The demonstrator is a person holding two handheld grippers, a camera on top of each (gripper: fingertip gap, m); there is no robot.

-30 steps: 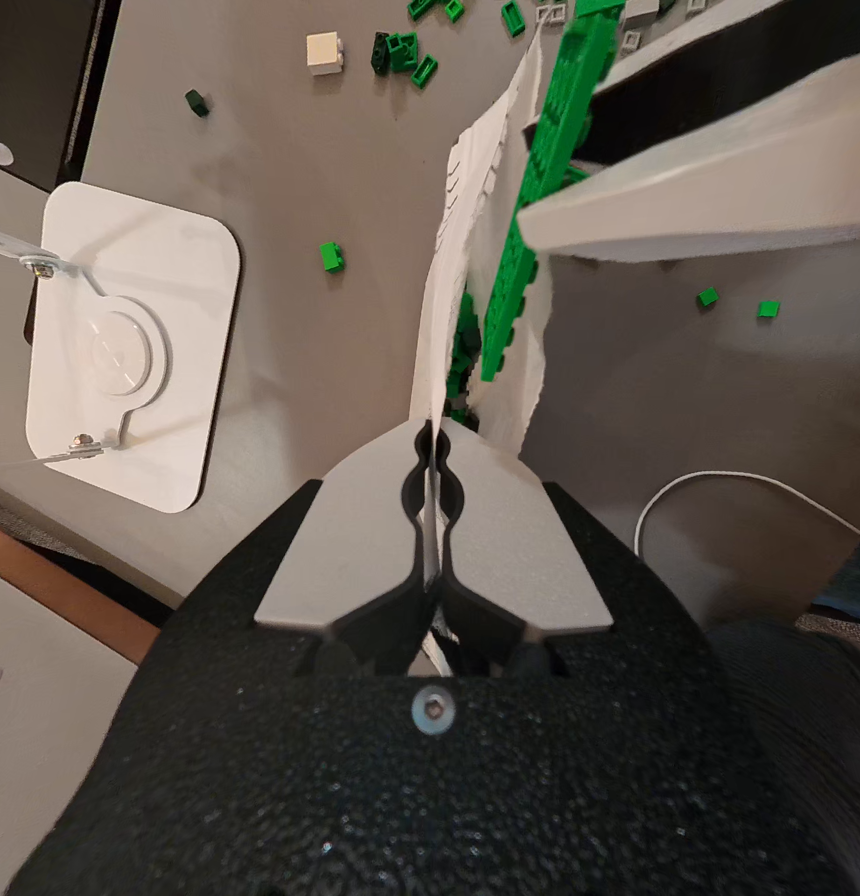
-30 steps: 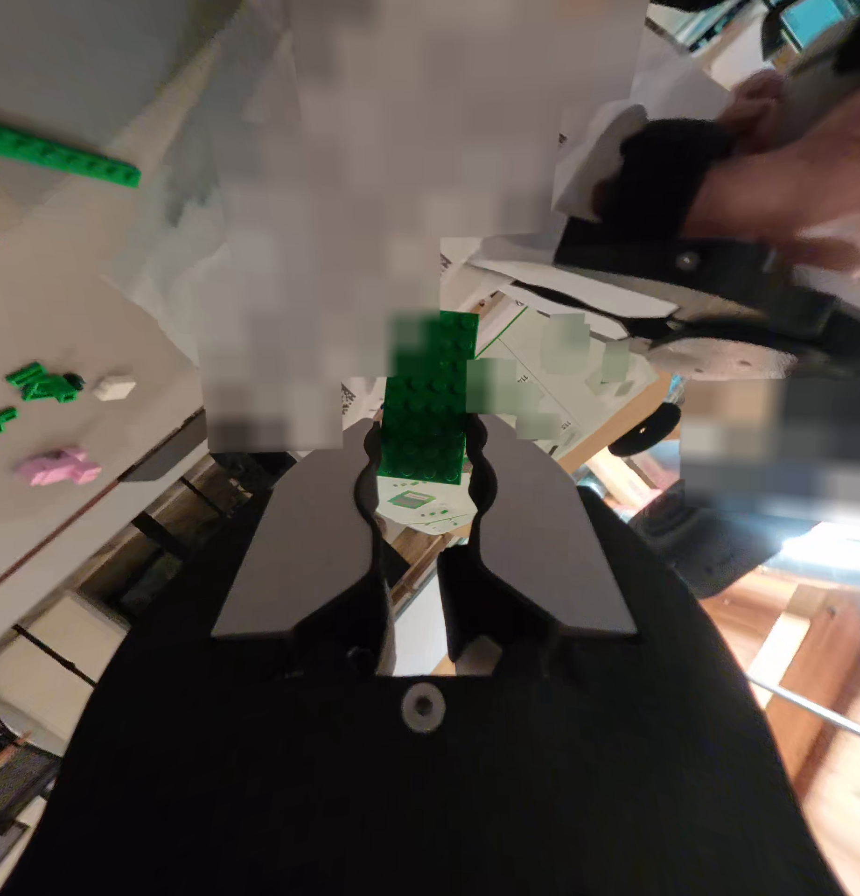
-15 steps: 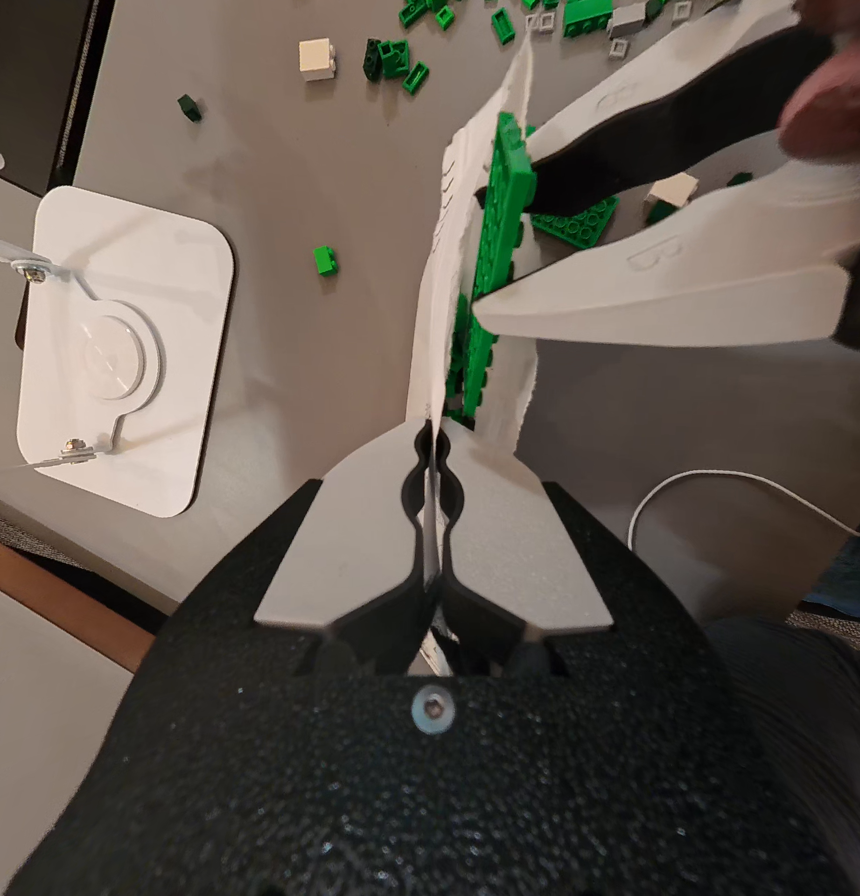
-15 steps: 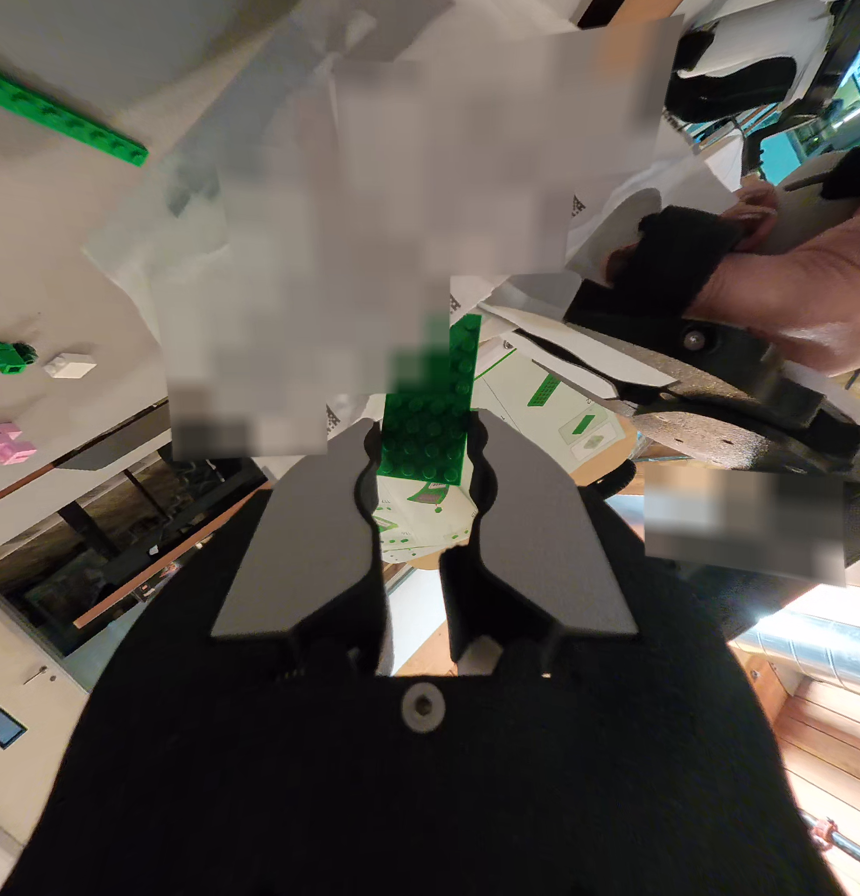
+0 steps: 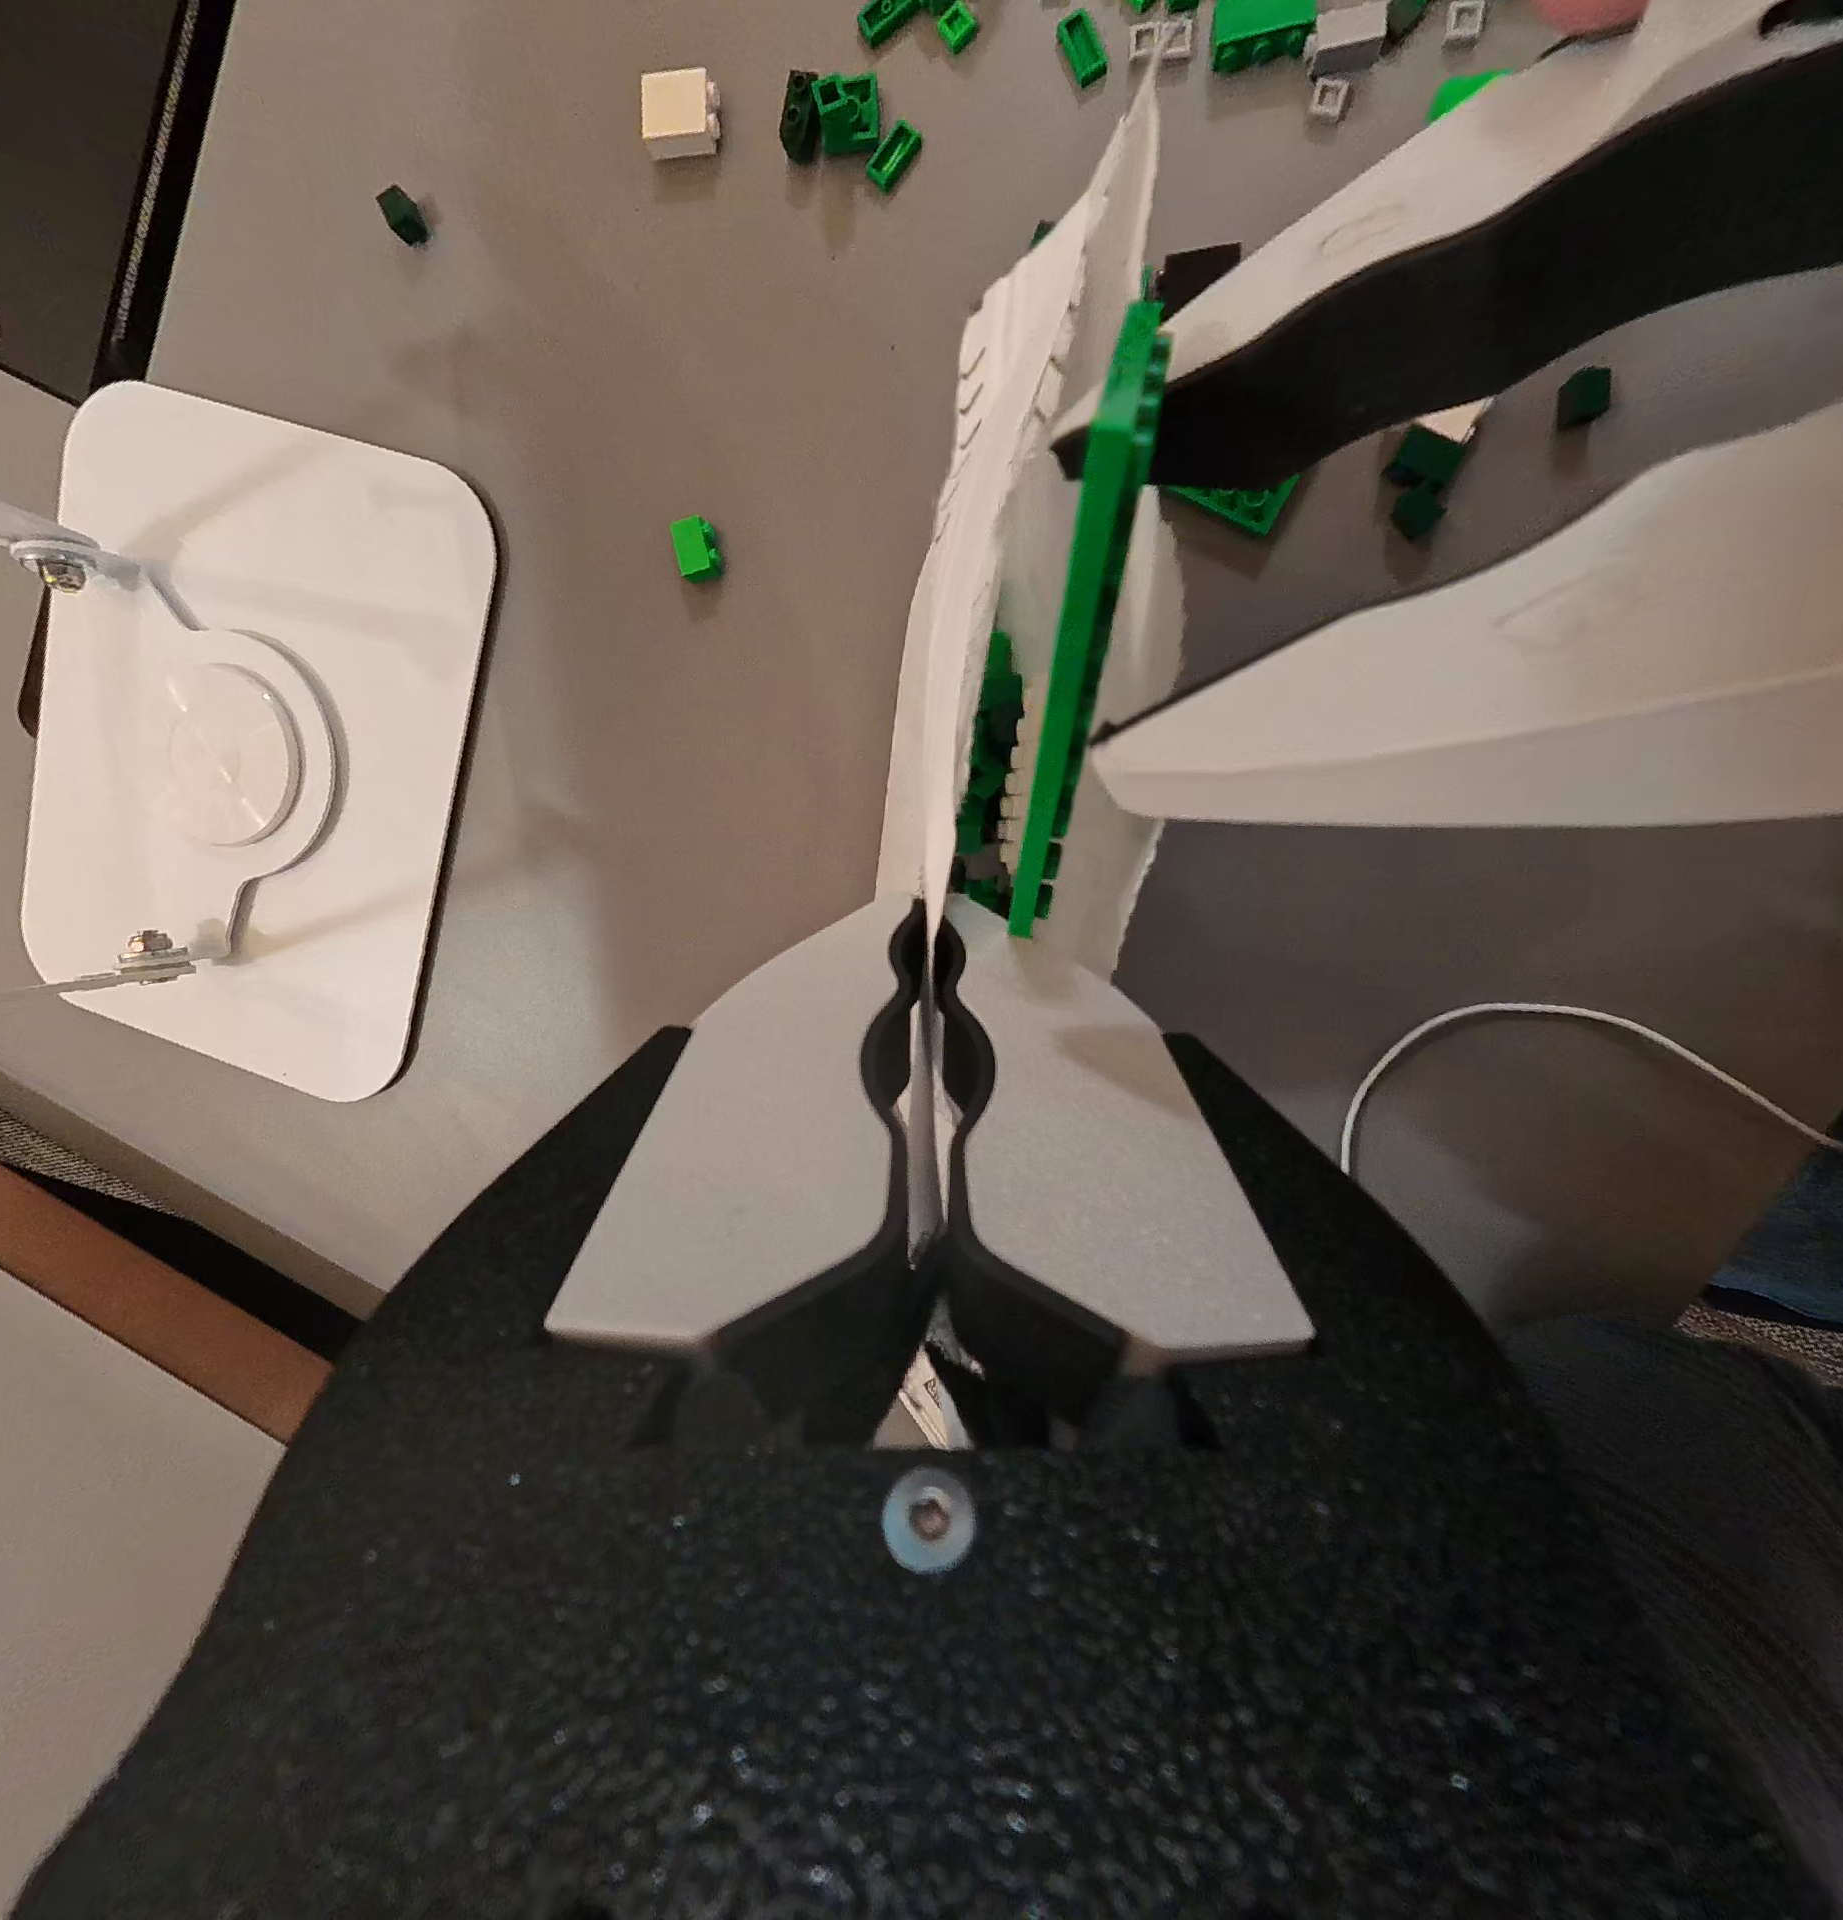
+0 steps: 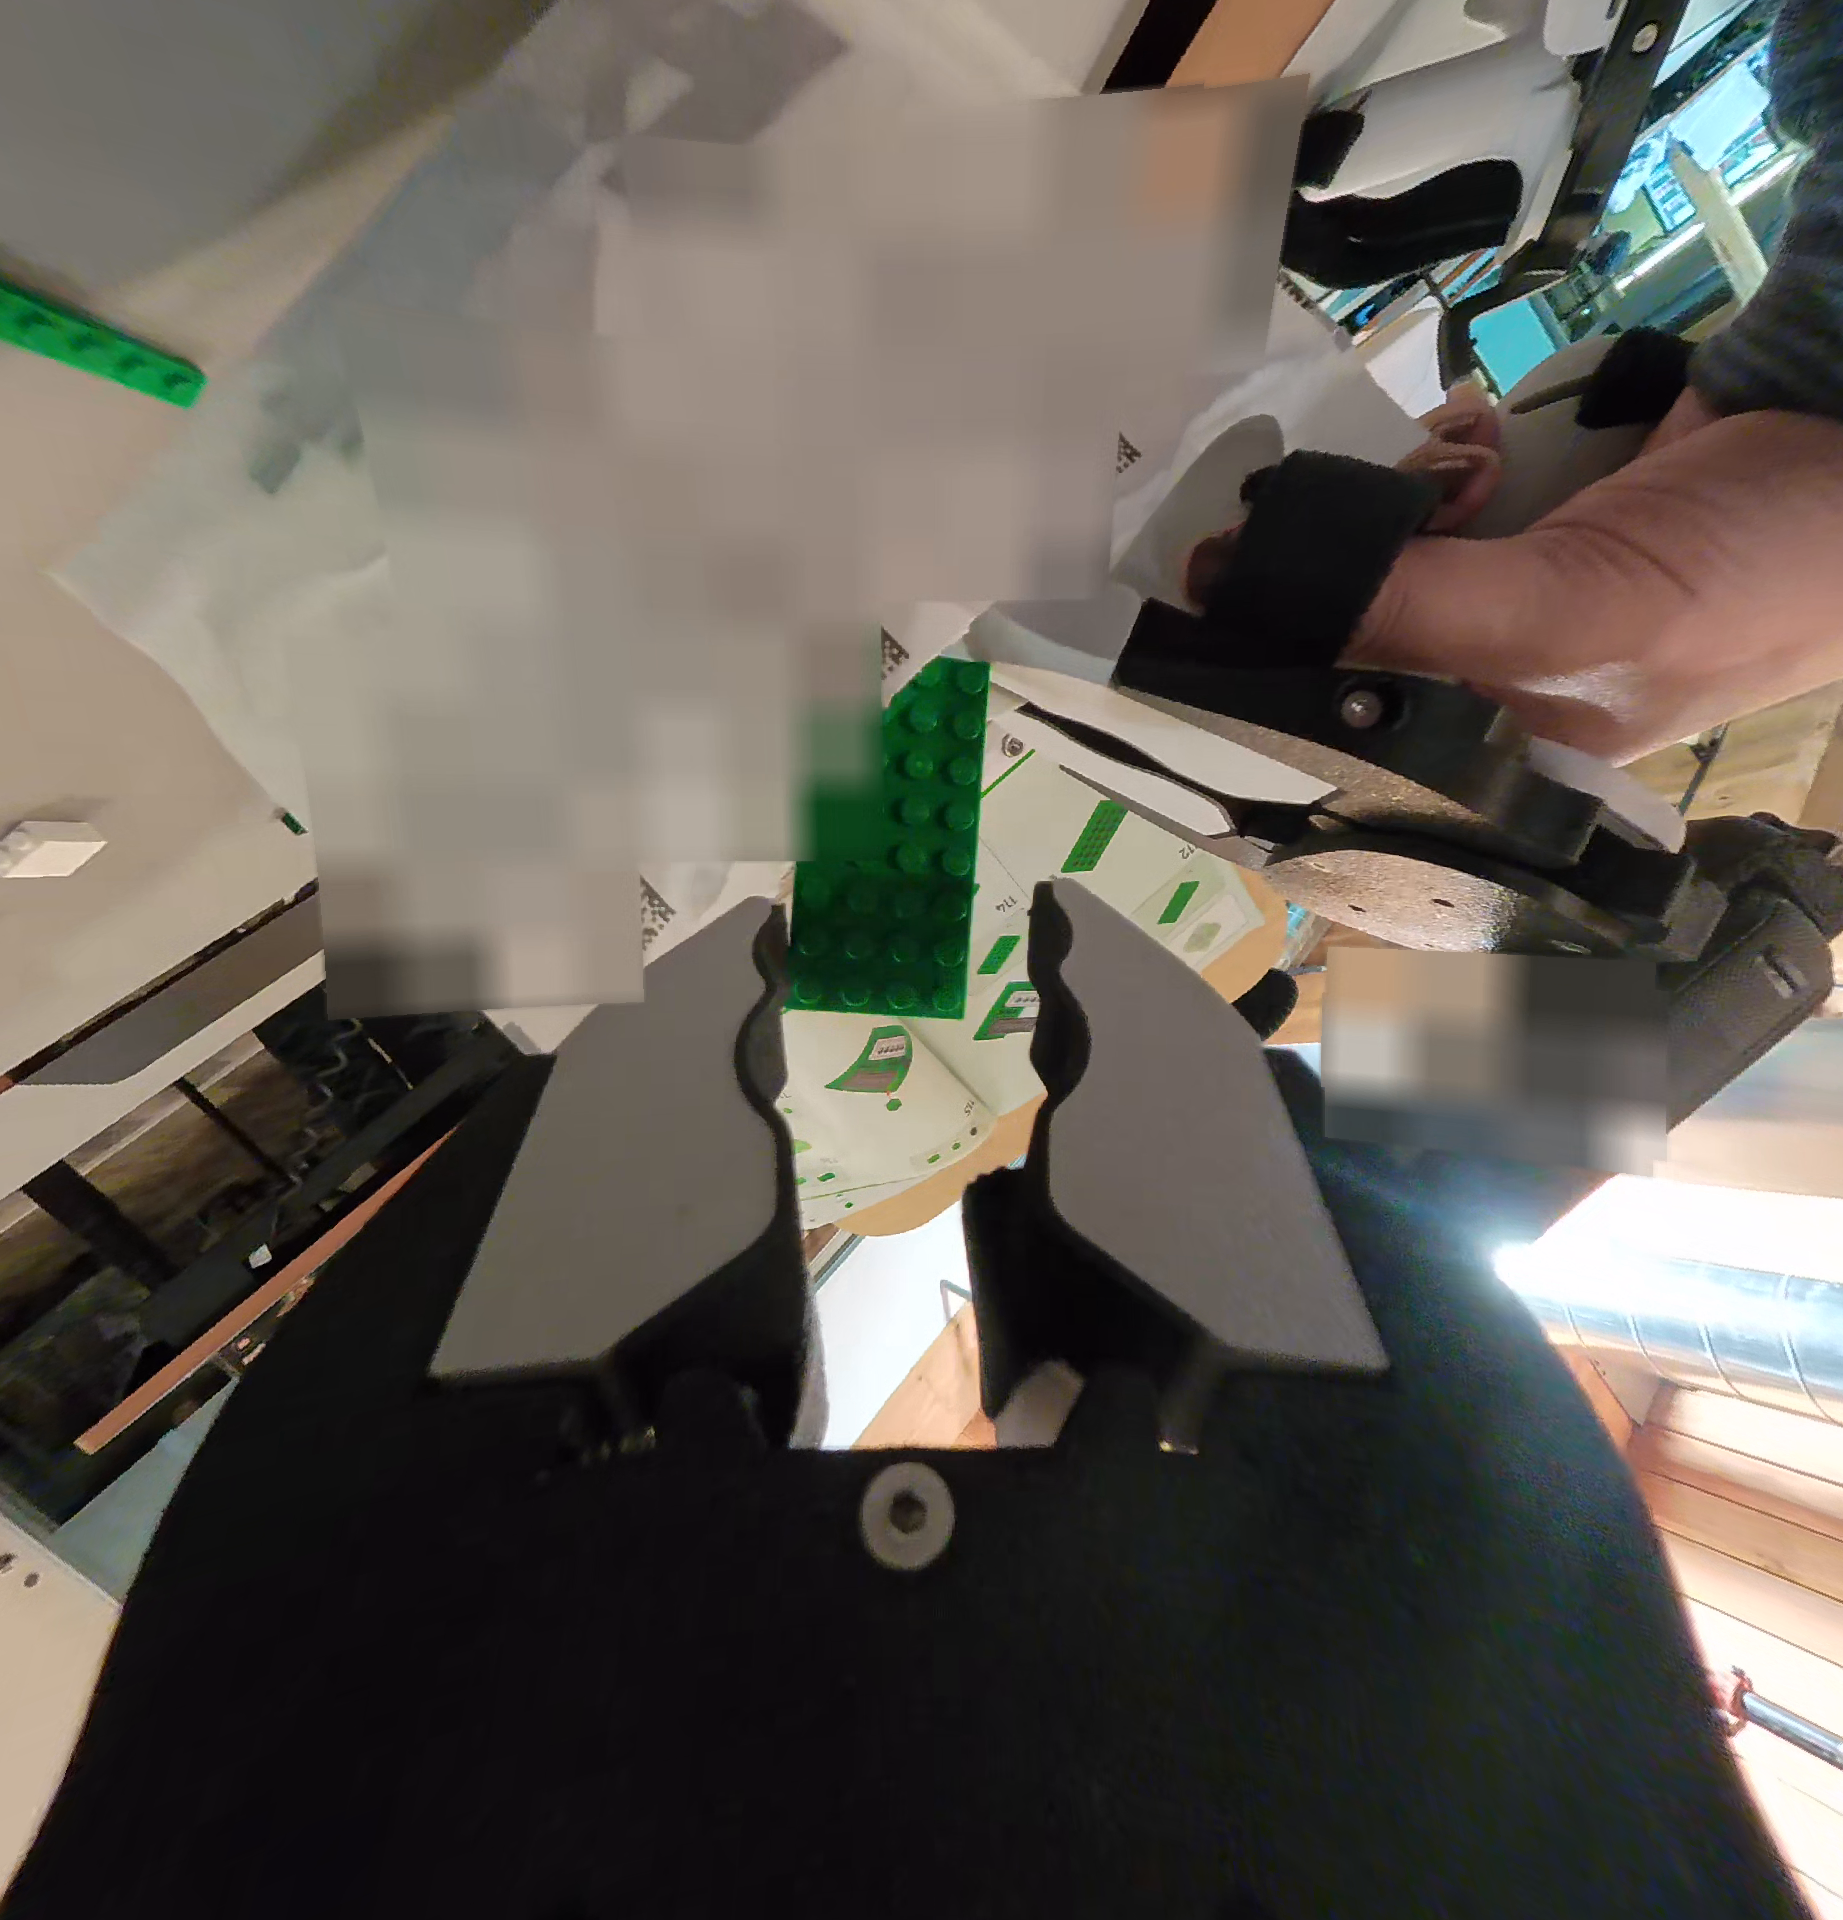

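A: Where the left claw (image 5: 932, 935) comes to a point, what sits between its tips?
B: The edge of a white paper bag (image 5: 1010, 499). The claw is pressed tight on it, and the bag stands up from the tips with its mouth gaping to the right.
A: And the right claw (image 6: 901, 914)?
B: It is part-way apart, its tips on either side of a green plate (image 6: 896, 894). In the left wrist view that claw (image 5: 1099, 582) comes in from the right, and the plate (image 5: 1088, 644) stands edge-on at the bag's mouth, its lower end down inside. Both fingers seem to touch the plate's edges, though the right wrist view leaves a sliver of gap at one side, so I cannot tell whether it grips.
A: What else is in the bag?
B: Dark green and pale bricks (image 5: 990, 748), low down beside the plate.
A: And around it?
B: A grey tabletop (image 5: 605, 395) with loose pieces: a white brick (image 5: 678, 114), a small green brick (image 5: 695, 548), a cluster of green bits (image 5: 844, 114) at the far edge. A white pad (image 5: 242, 727) with a clear disc lies to the left, a white cable (image 5: 1519, 1023) to the right.
A: Anything beyond the plate in the right wrist view?
B: A printed booklet (image 6: 896, 1101), and a hand (image 6: 1582, 582) on the left claw's handle.
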